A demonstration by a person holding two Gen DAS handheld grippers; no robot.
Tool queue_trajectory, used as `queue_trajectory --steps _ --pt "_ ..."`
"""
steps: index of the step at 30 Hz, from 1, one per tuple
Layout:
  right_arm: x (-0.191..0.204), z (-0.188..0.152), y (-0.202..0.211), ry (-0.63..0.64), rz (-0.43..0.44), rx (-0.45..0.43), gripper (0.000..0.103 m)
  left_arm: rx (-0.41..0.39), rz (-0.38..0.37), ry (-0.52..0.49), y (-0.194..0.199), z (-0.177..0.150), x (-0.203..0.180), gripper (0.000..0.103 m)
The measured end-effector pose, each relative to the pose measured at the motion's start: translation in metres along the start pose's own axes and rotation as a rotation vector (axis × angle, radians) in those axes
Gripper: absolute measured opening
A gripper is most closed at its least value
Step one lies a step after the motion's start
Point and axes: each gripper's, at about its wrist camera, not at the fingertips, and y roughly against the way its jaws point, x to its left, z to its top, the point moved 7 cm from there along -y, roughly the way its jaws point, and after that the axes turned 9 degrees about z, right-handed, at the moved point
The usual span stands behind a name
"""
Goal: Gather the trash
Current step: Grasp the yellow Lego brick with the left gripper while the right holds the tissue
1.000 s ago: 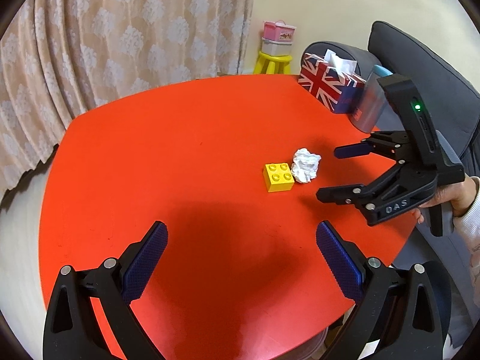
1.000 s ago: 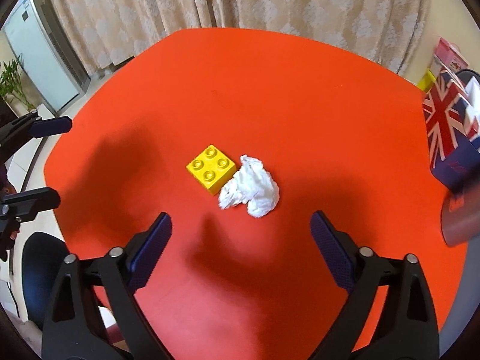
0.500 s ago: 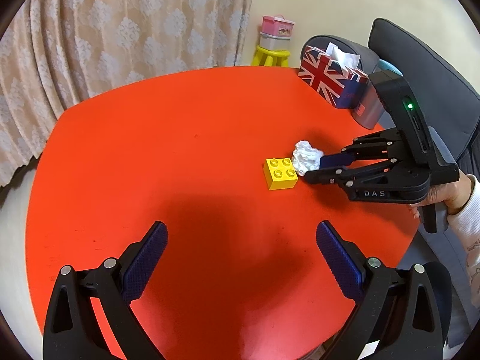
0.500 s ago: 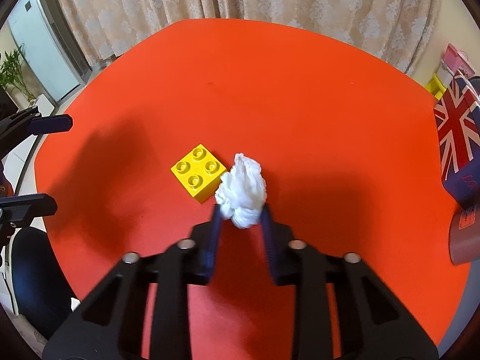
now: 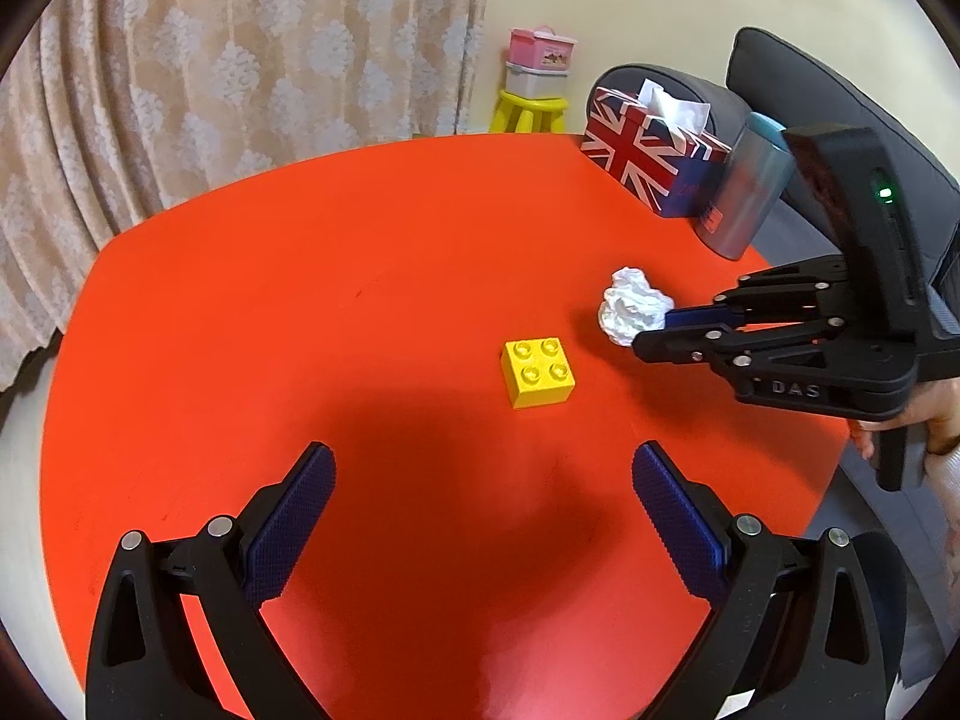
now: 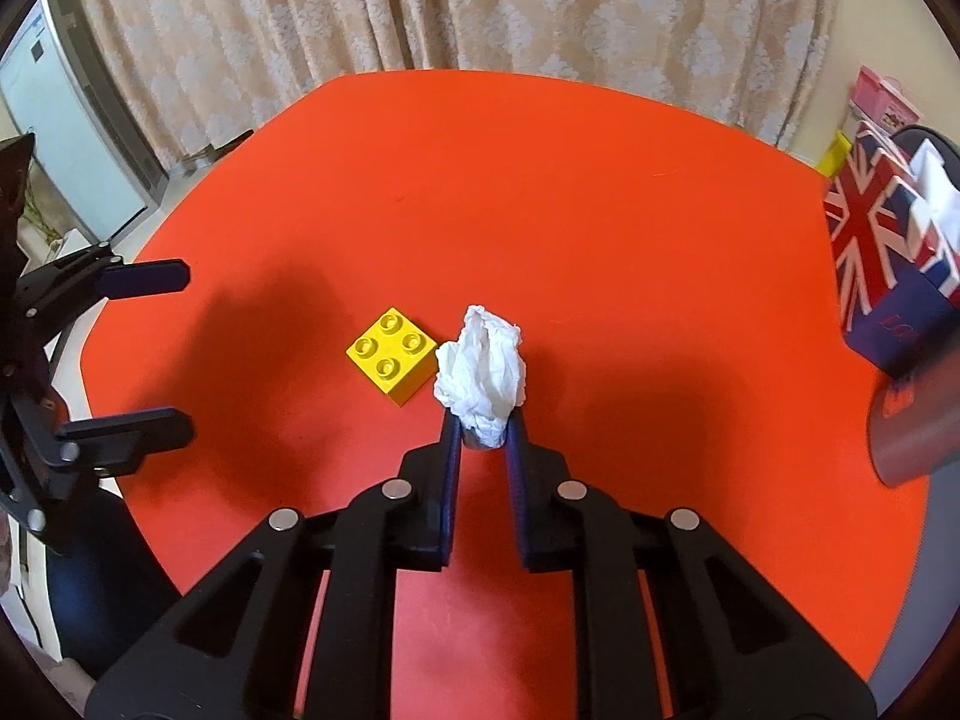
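Note:
A crumpled white paper ball (image 6: 483, 369) is pinched between the blue pads of my right gripper (image 6: 483, 429), which is shut on it just above the red table (image 6: 540, 192). From the left wrist view the same paper ball (image 5: 633, 305) hangs at the tips of the right gripper (image 5: 654, 330), apart from the yellow brick (image 5: 538, 372). My left gripper (image 5: 483, 480) stands open over the table's near side with nothing between its fingers. It also shows at the left edge of the right wrist view as the left gripper (image 6: 150, 354).
A yellow toy brick (image 6: 393, 355) sits on the table beside the paper. A Union Jack tissue box (image 5: 654, 159) and a grey cup (image 5: 747, 192) stand at the far right edge. A grey sofa (image 5: 840, 102) lies beyond; a person's hand (image 5: 924, 420) holds the right gripper.
The right gripper went from wide open behind the paper ball to shut on it and lifted it slightly away from the brick. The left gripper shifted a little over the table.

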Motion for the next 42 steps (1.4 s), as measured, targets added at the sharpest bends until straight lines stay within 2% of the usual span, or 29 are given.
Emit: queue_trajectory --steps 13,19,25,26,27,29,31,32,34,35,42 --pt "-0.01 0.004 0.031 -0.065 -0.054 -0.032 0.015 0.037 0.026 0.022 -0.032 0.019 -0.019 0.095" --pt "-0.015 0.001 0.033 -0.074 -0.055 -0.035 0.015 0.053 0.069 0.039 -0.051 0.023 -0.022 0.095" --pt "-0.018 -0.002 0.03 -0.081 -0.048 -0.037 0.015 0.054 0.076 0.037 -0.063 0.024 -0.027 0.095" --pt "-0.019 -0.002 0.03 -0.083 -0.046 -0.036 0.015 0.051 0.075 0.038 -0.064 0.024 -0.027 0.092" --pt "-0.019 -0.003 0.029 -0.085 -0.045 -0.036 0.015 0.052 0.075 0.037 -0.066 0.024 -0.028 0.083" --pt "-0.02 -0.003 0.028 -0.087 -0.044 -0.036 0.015 0.061 0.063 0.035 -0.068 0.023 -0.029 0.074" --pt "-0.019 -0.004 0.027 -0.087 -0.043 -0.037 0.015 0.058 0.052 0.027 -0.07 0.023 -0.031 0.061" --pt "-0.02 -0.003 0.028 -0.087 -0.043 -0.037 0.015 0.06 0.048 0.026 -0.071 0.022 -0.031 0.051" --pt "-0.02 -0.003 0.027 -0.088 -0.041 -0.039 0.015 0.061 0.033 0.031 -0.072 0.022 -0.03 0.041" --pt "-0.02 -0.004 0.028 -0.088 -0.043 -0.039 0.015 0.064 0.031 0.028 -0.072 0.022 -0.031 0.033" --pt "-0.016 -0.004 0.025 -0.088 -0.037 -0.052 0.015 0.057 0.021 0.015 -0.068 0.02 -0.03 0.032"
